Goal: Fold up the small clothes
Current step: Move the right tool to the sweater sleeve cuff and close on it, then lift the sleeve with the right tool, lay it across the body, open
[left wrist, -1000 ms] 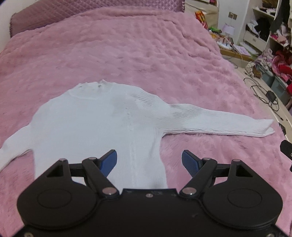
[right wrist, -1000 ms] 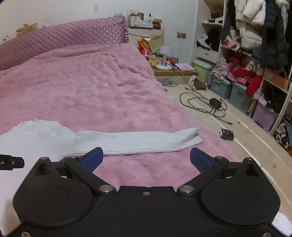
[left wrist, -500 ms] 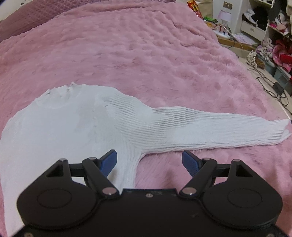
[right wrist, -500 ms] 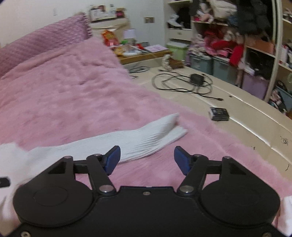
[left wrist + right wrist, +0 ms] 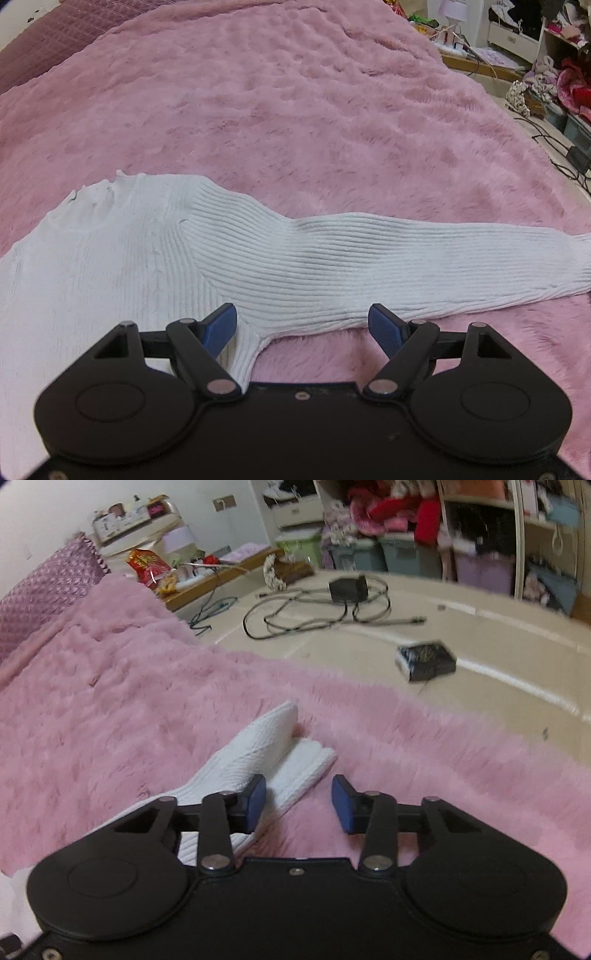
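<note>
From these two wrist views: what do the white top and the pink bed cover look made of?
White sweater: looks like rib-knit yarn, matte and soft; parallel ridges run along the sleeve and shoulder. The fibre itself cannot be told. Pink bed cover: looks like plush, fleece-like pile, slightly glossy; its fuzzy, tufted surface shows dimpled patches.

Left gripper (image 5: pixel 302 325): matte black housing with two round lobes at lower left and lower right of the frame, each bearing a raised disc. Black linkage arms pivot on silver pins. Fingers (image 5: pixel 221 326) carry blue textured pads. Small screws line the housing edge. Right gripper (image 5: pixel 298 803): identical black build, blue pads.
</note>
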`<state>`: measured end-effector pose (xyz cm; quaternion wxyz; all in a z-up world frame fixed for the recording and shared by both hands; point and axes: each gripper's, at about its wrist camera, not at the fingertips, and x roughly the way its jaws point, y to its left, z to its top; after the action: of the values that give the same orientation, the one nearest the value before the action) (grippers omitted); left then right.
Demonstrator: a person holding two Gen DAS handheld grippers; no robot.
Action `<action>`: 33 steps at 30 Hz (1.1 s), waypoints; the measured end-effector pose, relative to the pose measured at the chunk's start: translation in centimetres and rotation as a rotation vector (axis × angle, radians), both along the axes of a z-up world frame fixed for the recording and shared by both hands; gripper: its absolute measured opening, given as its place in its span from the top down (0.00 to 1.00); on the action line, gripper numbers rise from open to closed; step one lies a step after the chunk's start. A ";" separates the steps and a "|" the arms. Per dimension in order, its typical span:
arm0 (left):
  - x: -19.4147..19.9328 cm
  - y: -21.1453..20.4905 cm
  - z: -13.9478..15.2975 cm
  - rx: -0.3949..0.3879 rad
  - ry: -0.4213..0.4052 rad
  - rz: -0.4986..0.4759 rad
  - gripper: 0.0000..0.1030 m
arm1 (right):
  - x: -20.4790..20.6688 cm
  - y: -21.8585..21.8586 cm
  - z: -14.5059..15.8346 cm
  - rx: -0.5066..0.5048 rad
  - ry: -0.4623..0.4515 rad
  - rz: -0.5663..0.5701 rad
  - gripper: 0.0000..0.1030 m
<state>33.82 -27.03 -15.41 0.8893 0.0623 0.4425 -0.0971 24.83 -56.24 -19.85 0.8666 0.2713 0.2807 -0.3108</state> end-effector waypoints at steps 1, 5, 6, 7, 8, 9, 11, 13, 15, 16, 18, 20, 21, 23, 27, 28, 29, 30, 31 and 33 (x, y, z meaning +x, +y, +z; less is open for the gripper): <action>0.1 -0.1 -0.1 0.003 0.000 -0.001 0.20 | 0.2 -0.1 -0.1 0.002 -0.004 0.001 0.68; 0.8 -0.2 -0.7 0.011 -0.003 0.009 0.20 | 0.9 -0.6 -0.4 0.036 -0.023 0.002 0.76; 0.9 -0.2 -0.8 0.012 -0.004 0.014 0.20 | 1.0 -0.8 -0.5 0.047 -0.030 -0.002 0.80; 1.1 -0.1 -1.0 0.013 -0.006 0.019 0.20 | 1.1 -0.9 -0.5 0.054 -0.035 -0.001 0.90; 1.3 -0.1 -1.2 0.014 -0.005 0.025 0.20 | 1.1 -0.9 -0.5 0.057 -0.042 -0.001 0.90; 1.5 -0.1 -1.4 0.013 -0.001 0.027 0.20 | 1.0 -0.7 -0.3 0.051 -0.048 -0.003 0.91; 1.6 -0.1 -1.7 0.015 0.004 0.031 0.20 | 0.7 -0.3 0.1 0.026 -0.062 -0.005 0.91; 1.8 -0.1 -2.0 0.017 0.011 0.032 0.20 | 0.5 -0.1 0.6 0.014 -0.070 -0.007 0.91; 2.2 -0.1 -2.3 0.012 0.022 0.039 0.20 | 0.3 0.1 1.2 0.002 -0.078 -0.009 0.91; 2.2 0.0 -2.6 0.009 0.026 0.043 0.20 | 0.1 0.2 1.6 -0.005 -0.083 -0.013 0.91; 2.3 0.0 -2.9 0.006 0.032 0.050 0.19 | -0.2 0.7 2.5 -0.023 -0.099 -0.011 0.91; 2.4 -0.1 -3.2 0.014 0.031 0.045 0.18 | -0.5 1.4 3.8 -0.042 -0.122 0.004 0.91; 2.4 -0.1 -3.3 0.016 0.030 0.043 0.18 | -0.6 1.8 4.3 -0.050 -0.132 0.013 0.91; 2.4 0.0 -3.2 0.010 0.025 0.040 0.19 | -0.5 2.8 5.9 -0.066 -0.155 0.040 0.91; 1.8 1.8 -1.5 -0.053 0.023 0.039 0.20 | -0.1 5.4 8.9 -0.099 -0.205 0.099 0.92; 1.6 2.6 -0.8 -0.065 0.014 0.045 0.20 | 0.1 6.3 9.7 -0.107 -0.221 0.118 0.92; 1.3 3.6 -0.2 -0.073 0.003 0.052 0.20 | 0.4 7.3 10.4 -0.114 -0.233 0.138 0.92; 1.0 4.5 0.4 -0.076 -0.004 0.061 0.20 | 0.6 8.2 11.1 -0.116 -0.243 0.156 0.92; 0.6 5.9 1.1 -0.079 -0.013 0.076 0.20 | 0.9 9.2 11.6 -0.115 -0.255 0.177 0.92; -0.2 8.8 2.1 -0.088 -0.025 0.109 0.20 | 1.6 11.5 12.6 -0.116 -0.273 0.225 0.92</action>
<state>33.59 -18.27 -13.35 0.9005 0.0001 0.4296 -0.0670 26.44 -44.72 -7.28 0.9401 0.2274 0.1706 -0.1881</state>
